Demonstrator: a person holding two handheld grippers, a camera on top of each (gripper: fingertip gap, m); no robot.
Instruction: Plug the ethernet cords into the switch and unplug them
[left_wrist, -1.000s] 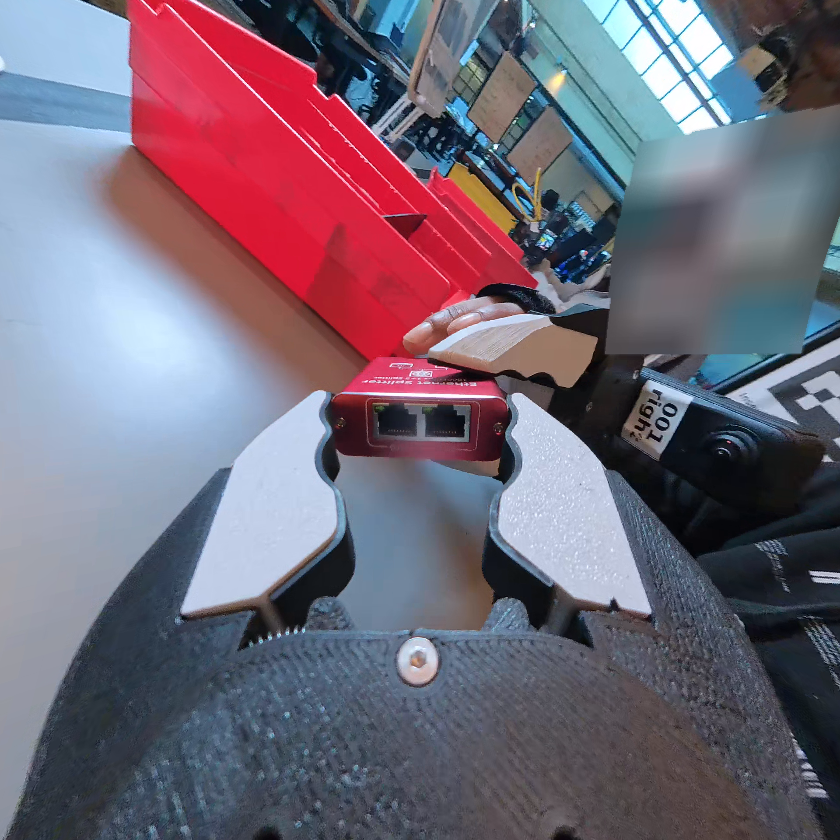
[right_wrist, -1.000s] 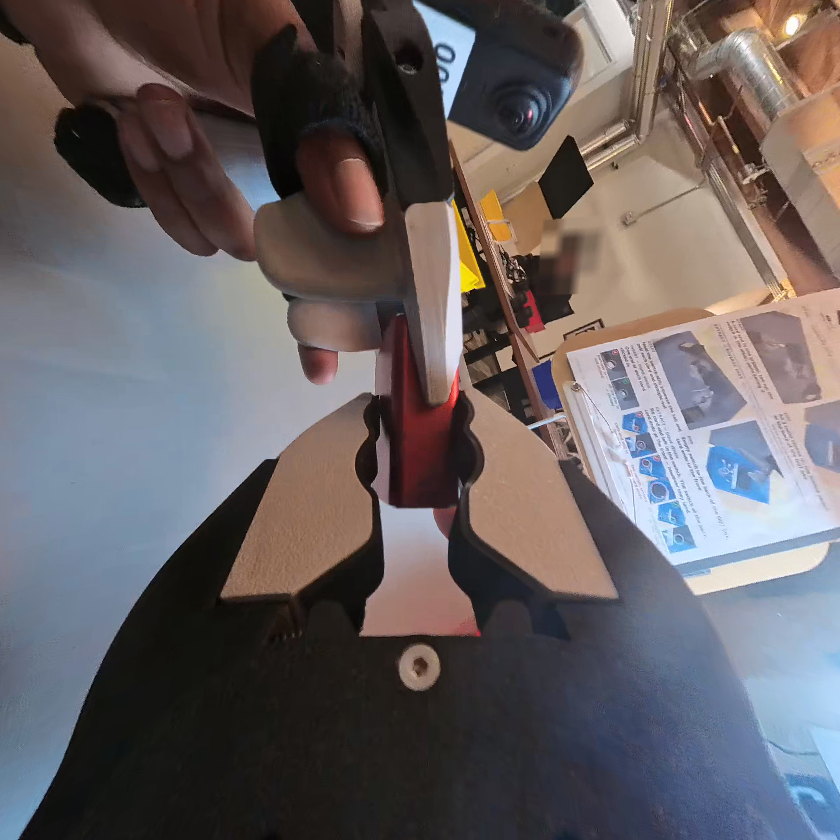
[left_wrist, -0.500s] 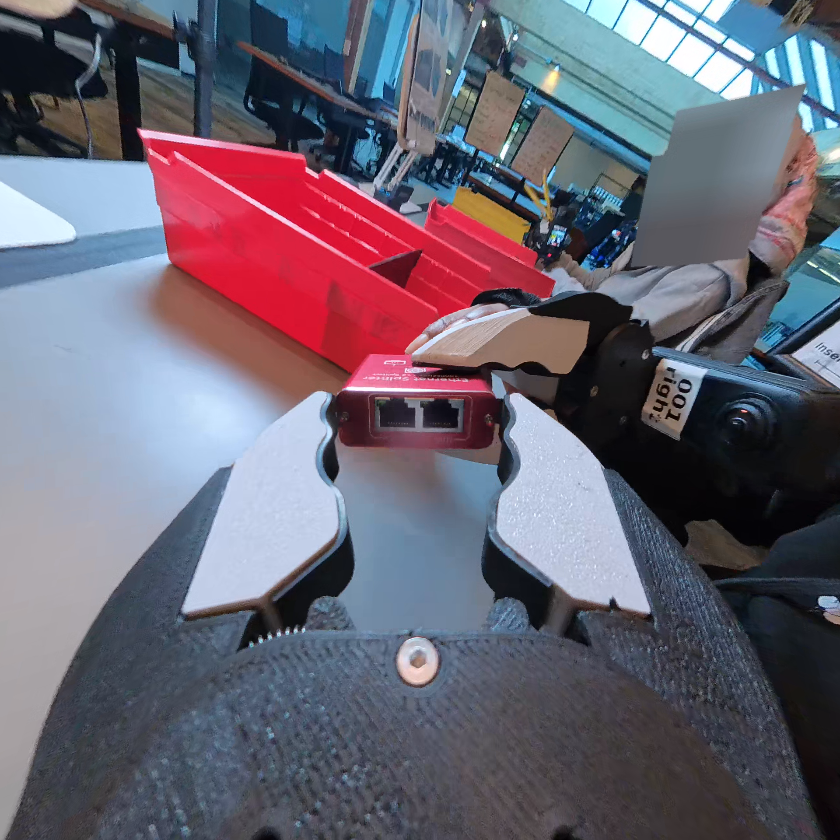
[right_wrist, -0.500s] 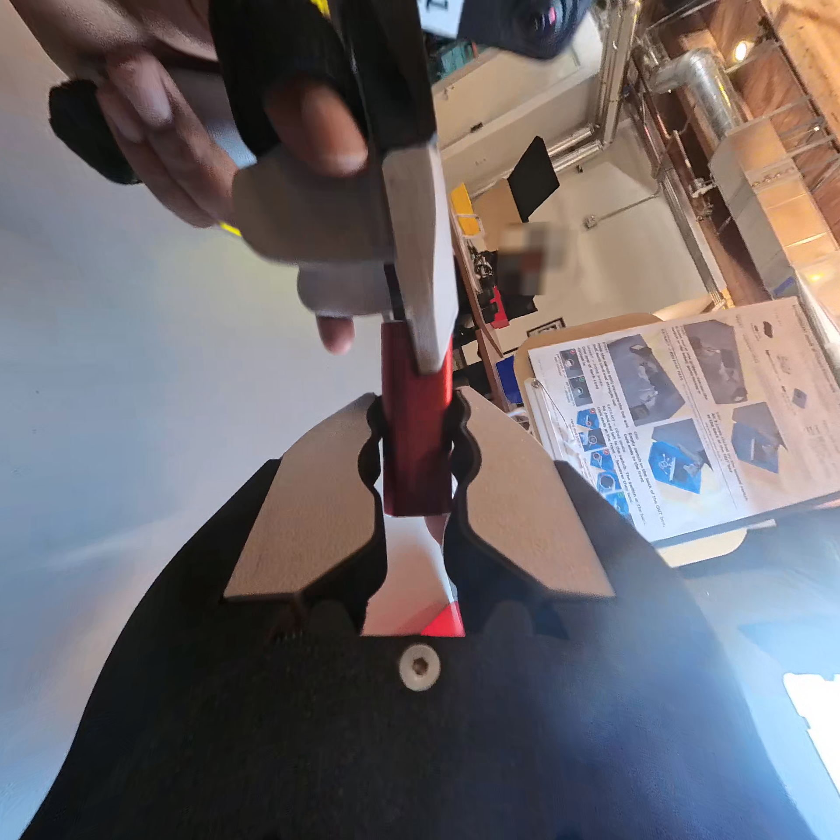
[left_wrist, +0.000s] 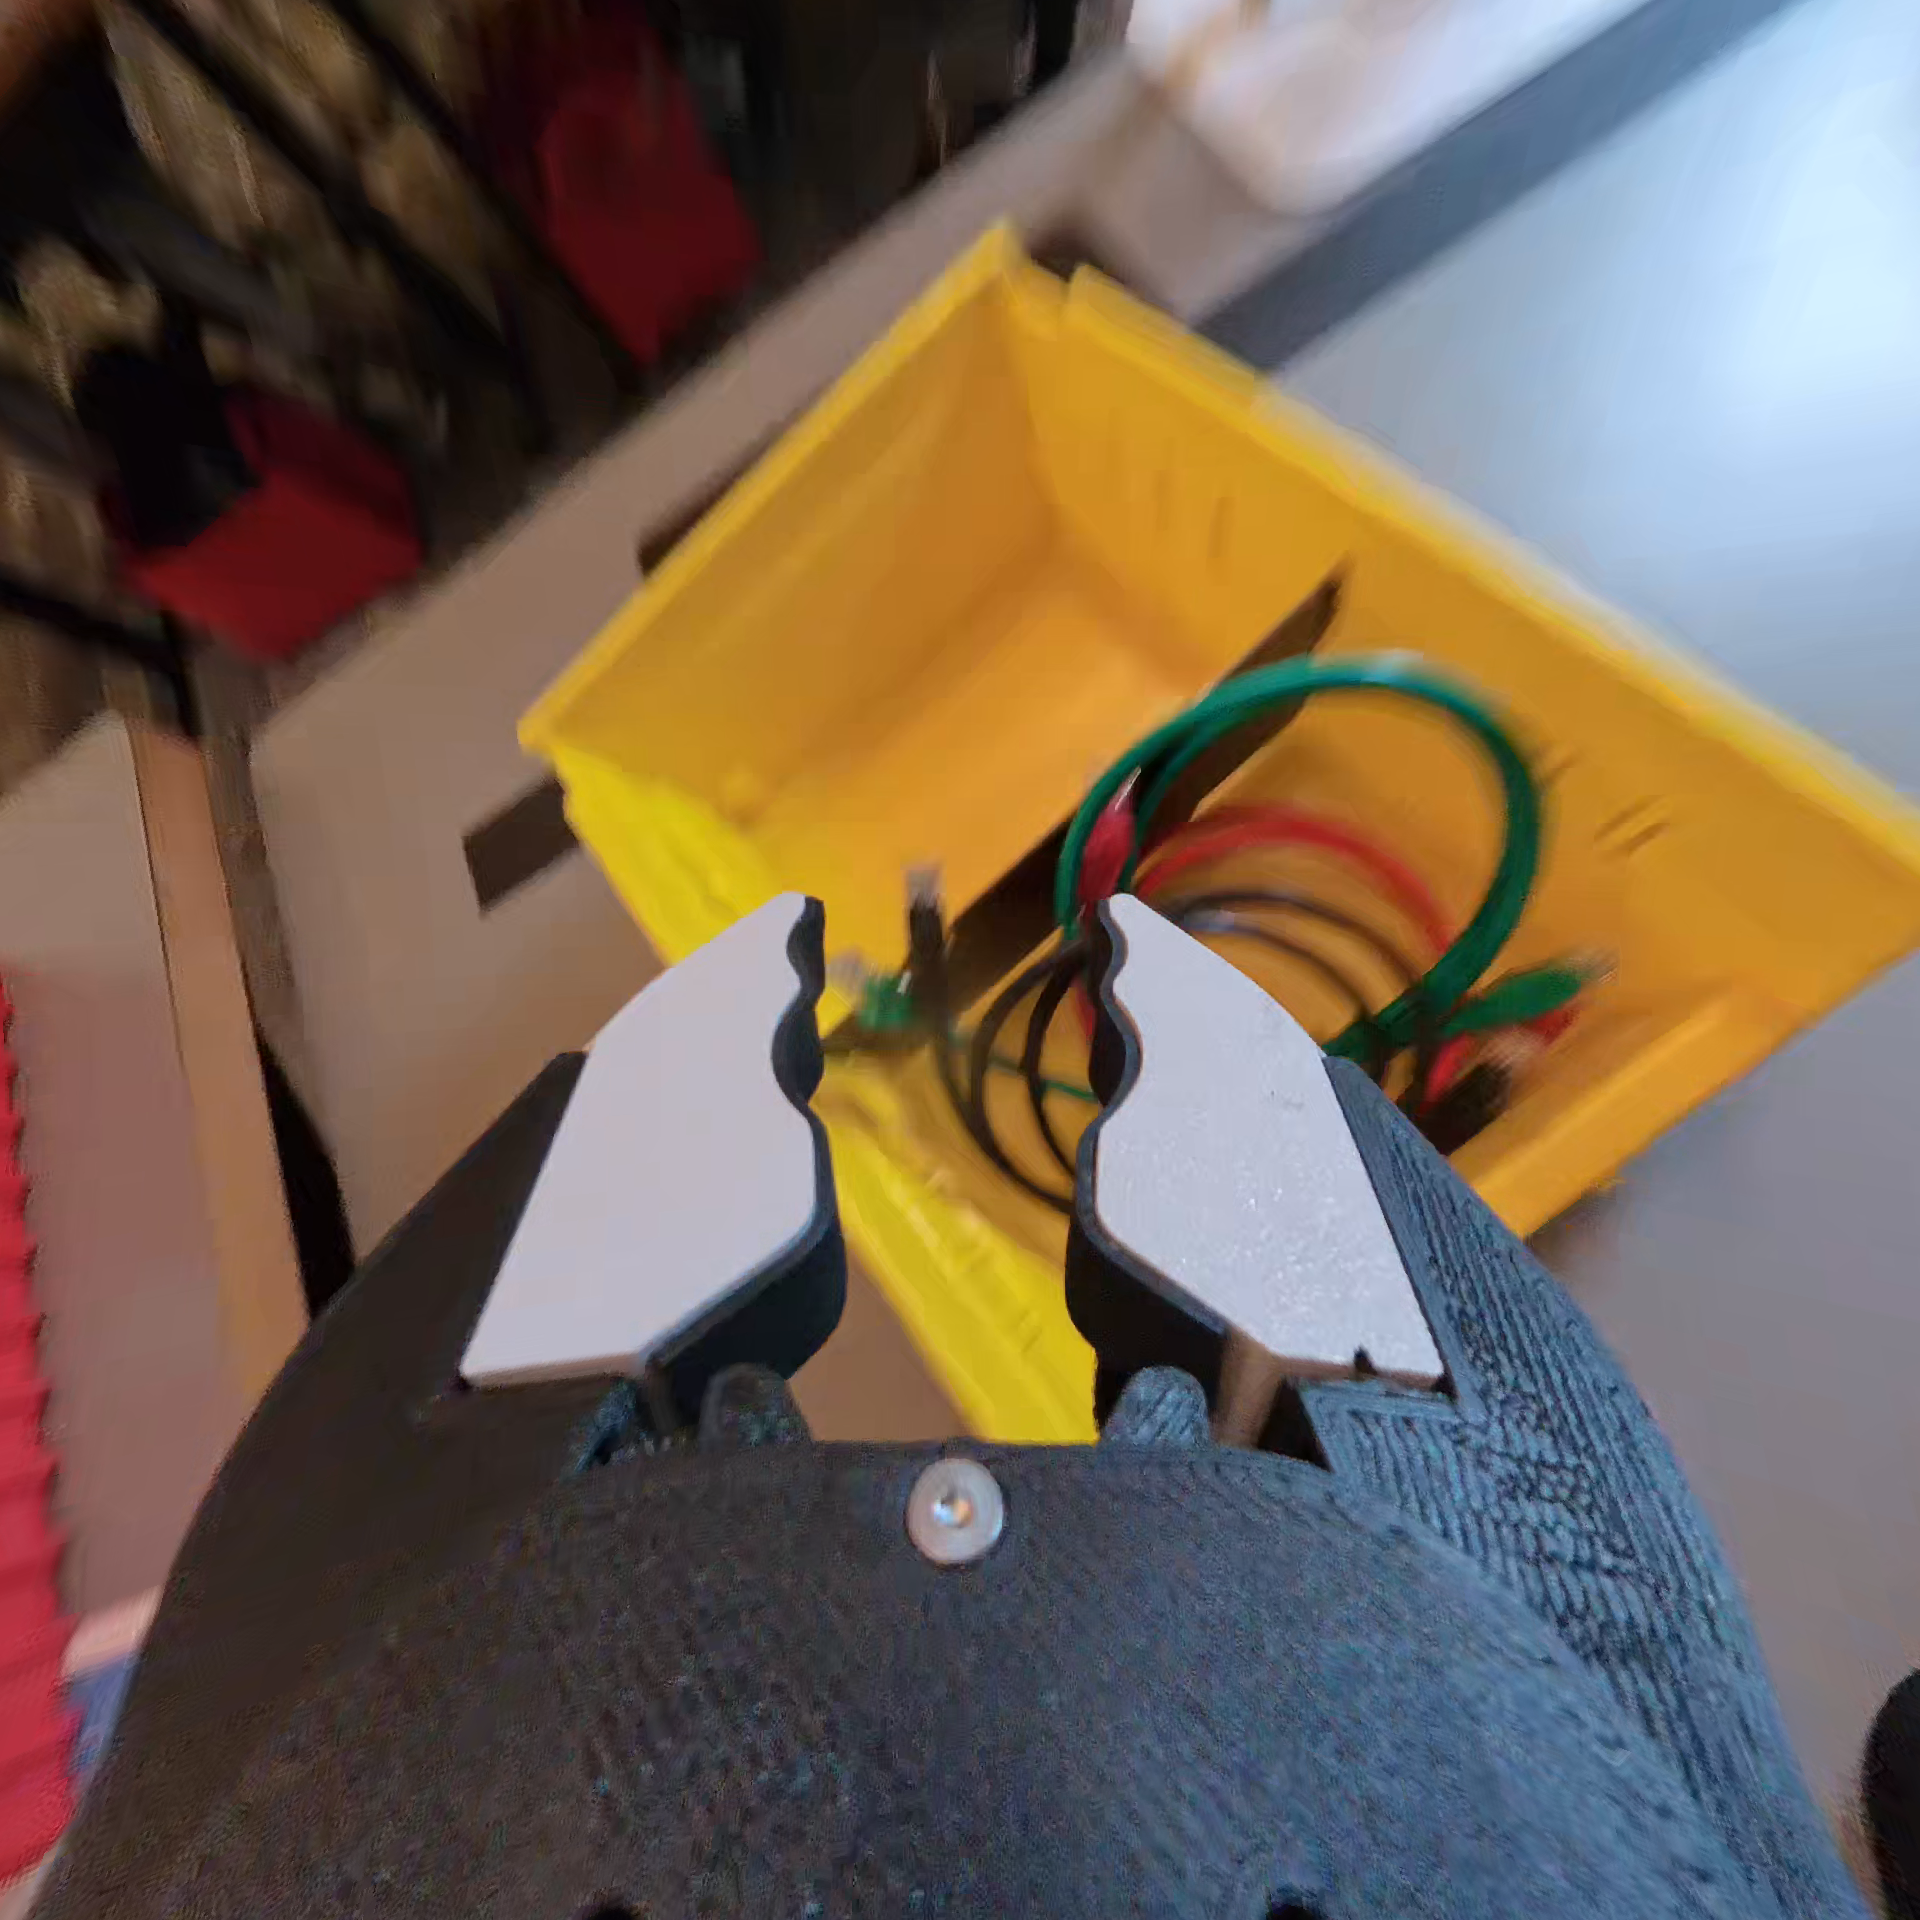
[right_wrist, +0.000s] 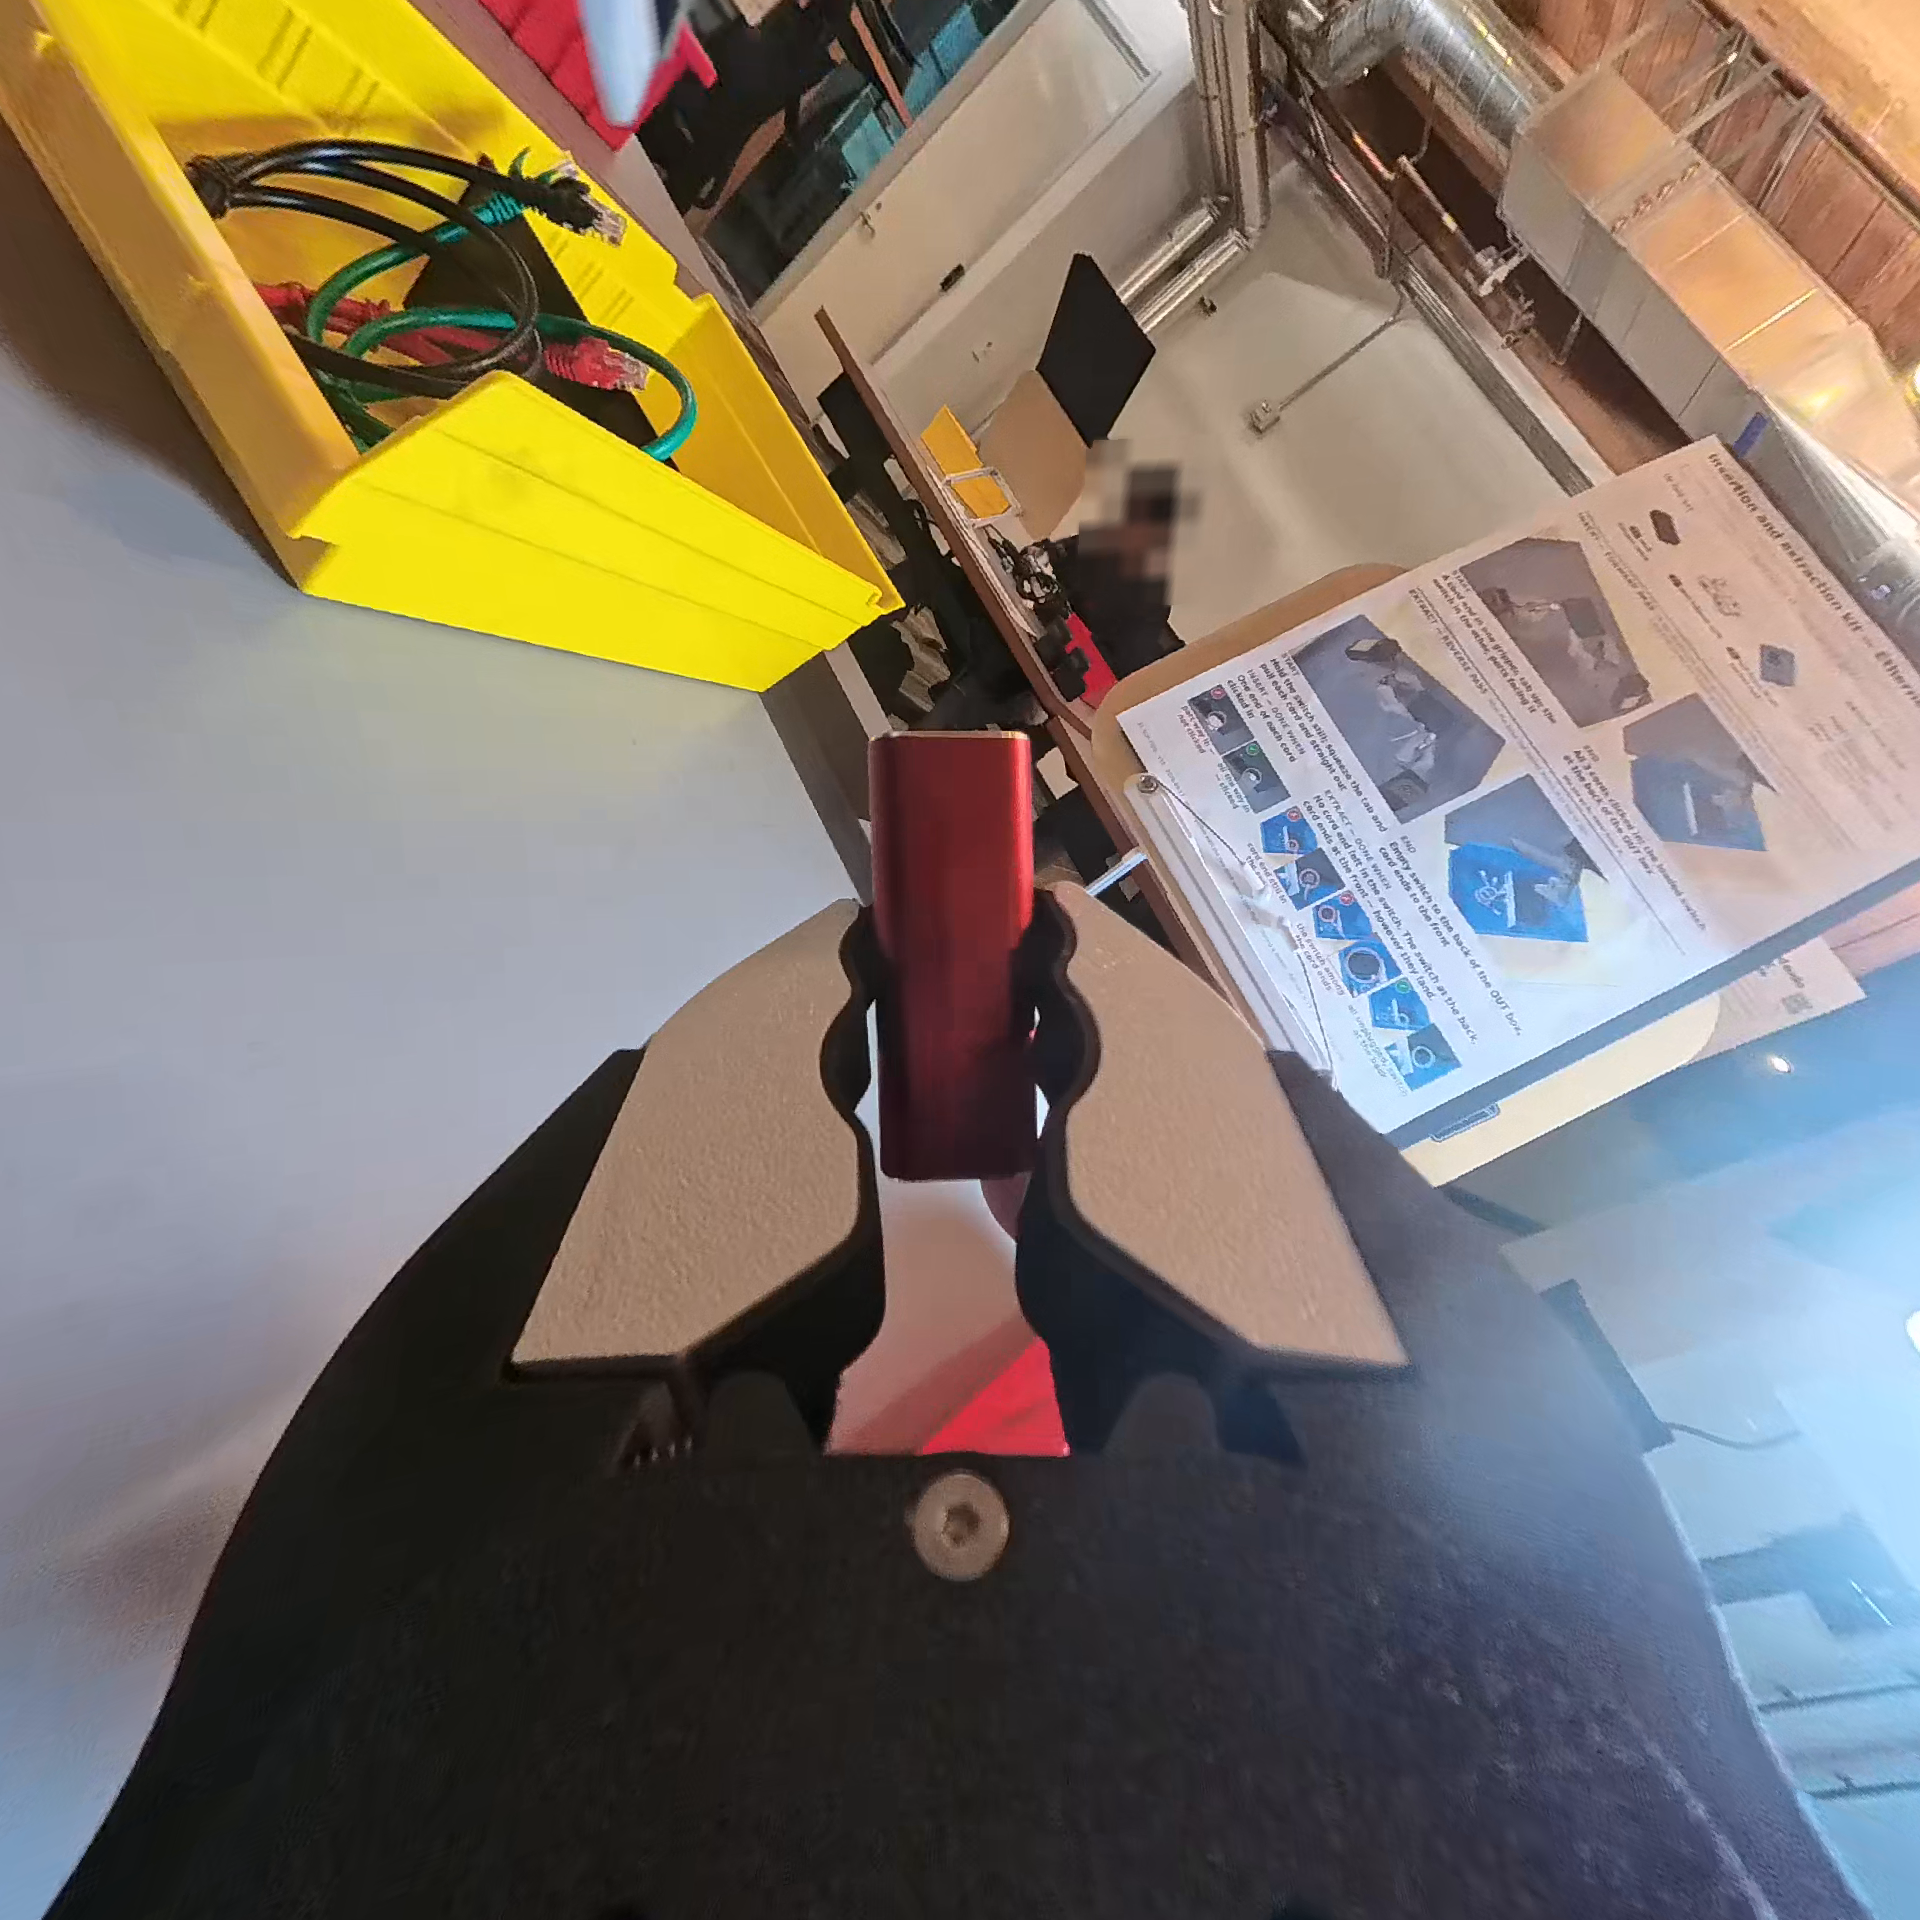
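Right hand-held gripper (right_wrist: 951, 935) is clamped on the red switch (right_wrist: 951, 956), centre of its frame, held above the pale table (right_wrist: 312, 883). Yellow bin (right_wrist: 540, 540) sits upper left w/ green, red & black ethernet cords (right_wrist: 447, 312) coiled inside. Left hand-held gripper (left_wrist: 954, 940) has fingers apart, nothing between them, hovering over that bin (left_wrist: 935, 540); cords (left_wrist: 1299, 883) centre-right of its frame, pic blurry. Printed sheet (right_wrist: 1507, 779) at right.

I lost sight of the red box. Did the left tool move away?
Yes. The left tool swung off the small red metal box toward the yellow plastic bin of coloured cords.
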